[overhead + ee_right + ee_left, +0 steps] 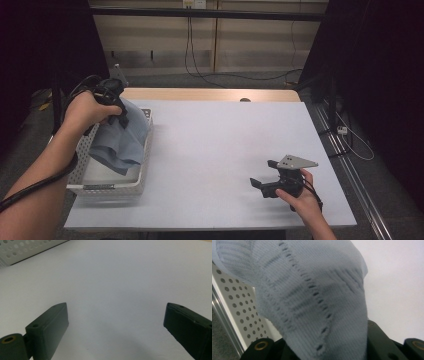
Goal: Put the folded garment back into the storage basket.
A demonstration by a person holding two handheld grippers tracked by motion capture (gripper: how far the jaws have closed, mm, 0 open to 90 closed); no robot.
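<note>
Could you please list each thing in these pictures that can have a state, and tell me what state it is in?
Left gripper: shut on the cloth, held above the basket.
Right gripper: open, nothing between its jaws, low over the table.
Blue cloth: lifted, hanging crumpled from the left gripper into the basket.
White perforated basket: upright at the table's left edge, the cloth's lower end inside.
Table: bare white surface between the basket and the right gripper.

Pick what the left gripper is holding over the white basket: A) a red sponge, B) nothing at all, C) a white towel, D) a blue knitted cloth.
D: the left gripper is shut on a blue knitted cloth that hangs from it into the white perforated basket.
</note>
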